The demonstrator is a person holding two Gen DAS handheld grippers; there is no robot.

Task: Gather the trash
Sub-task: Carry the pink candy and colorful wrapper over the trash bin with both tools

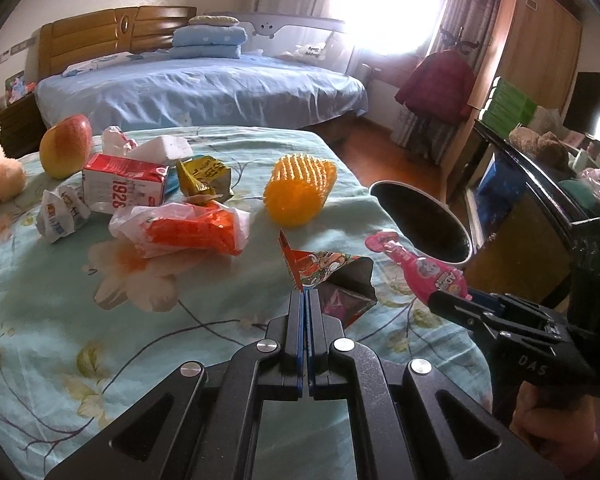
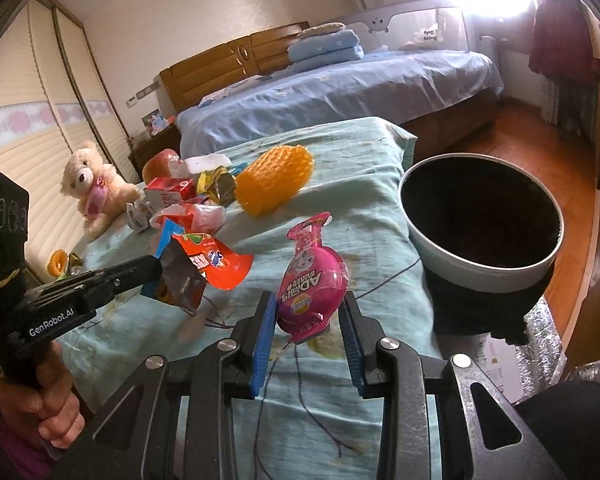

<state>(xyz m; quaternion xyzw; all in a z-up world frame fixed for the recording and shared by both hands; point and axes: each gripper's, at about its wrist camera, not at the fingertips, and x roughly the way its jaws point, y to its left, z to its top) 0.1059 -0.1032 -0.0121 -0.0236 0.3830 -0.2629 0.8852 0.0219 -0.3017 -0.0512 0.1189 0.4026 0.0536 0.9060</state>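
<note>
Leftmost, on the floral cloth (image 1: 52,320), sits the untouched heap: a crumpled white wrapper (image 1: 60,214), a red-and-white carton (image 1: 124,188), an orange-filled plastic bag (image 1: 188,230) and a yellow foam fruit net (image 1: 300,190), with an apple (image 1: 66,146) behind them. Nearer the middle, the left gripper (image 1: 306,300) has its fingers pressed flat together on the corner of a red snack wrapper (image 1: 320,266), which hangs open in front of the tips.

Further right, the right gripper (image 2: 308,320) holds its fingers apart, one on each side of a pink pouch (image 2: 312,280). The pouch's long axis runs away from the camera, roughly in line with the fingers, its lower end between the pads. In the right wrist view there seems to be a gap on both sides; in the left wrist view the tips appear to meet the pouch's end, so I cannot tell whether it is gripped or slipping free.

Rightmost stands the bin (image 2: 480,276), its dark mouth open upward, just beside the bed edge. It lies ahead and to the right of the pink pouch, and the right gripper is clearly the nearer of the two; the left would have to cross over to reach it.
</note>
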